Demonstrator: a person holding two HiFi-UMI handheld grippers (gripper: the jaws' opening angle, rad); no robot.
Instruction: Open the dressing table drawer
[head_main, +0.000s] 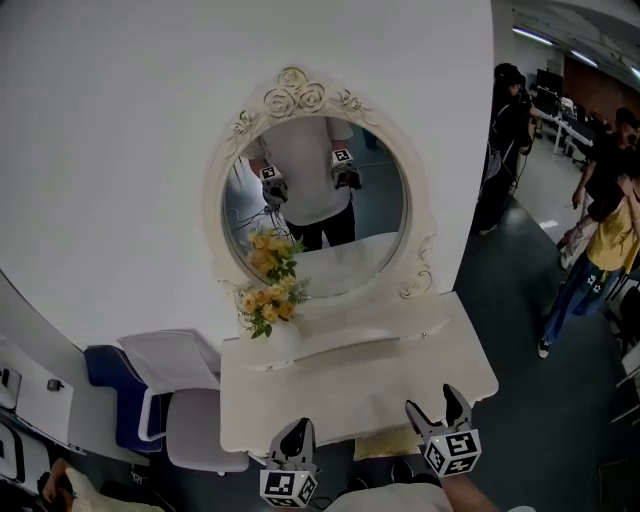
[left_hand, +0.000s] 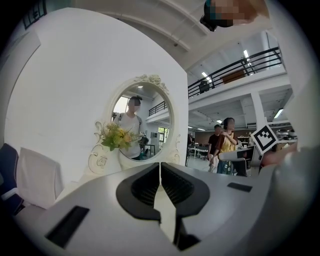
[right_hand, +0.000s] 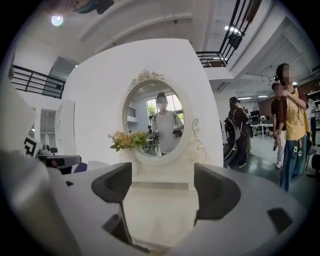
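The right gripper (head_main: 432, 400) is hovering wide open and empty at the tabletop's (head_main: 340, 385) near edge, probably readying for the drawer hidden beneath that edge. The left gripper (head_main: 297, 430) is hanging alongside, jaws together, holding nothing.

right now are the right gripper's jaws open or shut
Open. The right gripper shows its dark pads wide apart in its own view, only the dressing table top between them.

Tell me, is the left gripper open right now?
No, the left gripper view shows the left gripper with its two jaws pressed together and nothing between them.
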